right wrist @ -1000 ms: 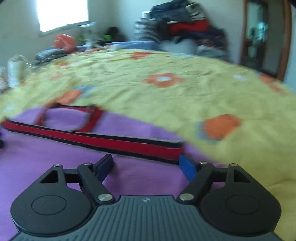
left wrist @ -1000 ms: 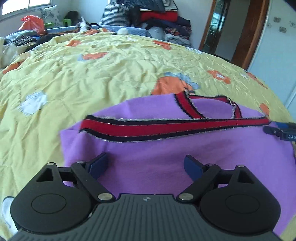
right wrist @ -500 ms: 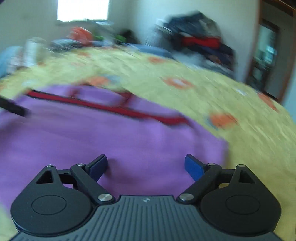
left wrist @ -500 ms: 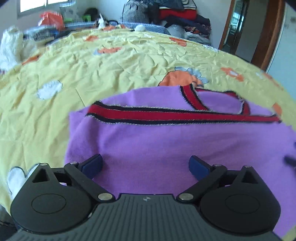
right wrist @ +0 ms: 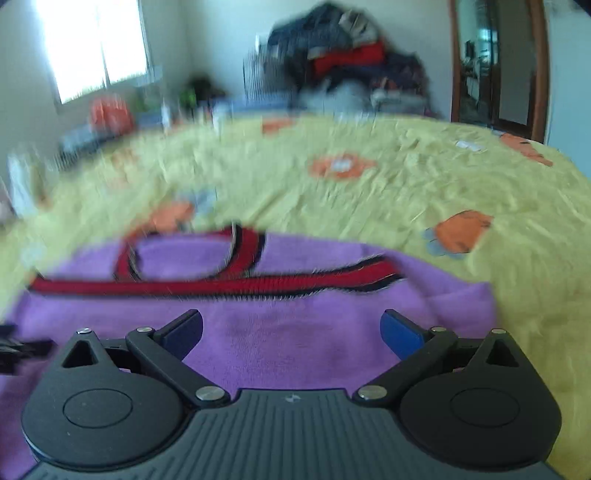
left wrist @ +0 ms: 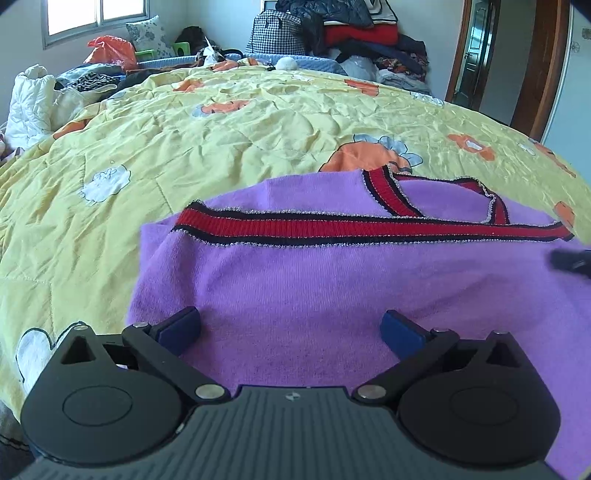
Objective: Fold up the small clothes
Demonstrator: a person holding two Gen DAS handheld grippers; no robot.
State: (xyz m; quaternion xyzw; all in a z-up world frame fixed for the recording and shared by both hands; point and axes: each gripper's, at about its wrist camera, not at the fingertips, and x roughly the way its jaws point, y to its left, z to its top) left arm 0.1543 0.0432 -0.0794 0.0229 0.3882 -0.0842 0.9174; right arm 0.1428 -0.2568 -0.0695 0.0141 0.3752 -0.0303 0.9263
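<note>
Item: purple knit sweater lying flat on yellow bed quilt | Handling: looking soft, light, limp, likely stretching; taking hold at side edges or red-striped hem | left tongs, right tongs: both released, having just been opening, holding nothing, hovering over fabric

Your bed: yellow quilt, orange-flower print, fills frame centre. Purple sweater with red-black trim lies flat lower centre. Clothes heap at far edge, top of frame.
</note>
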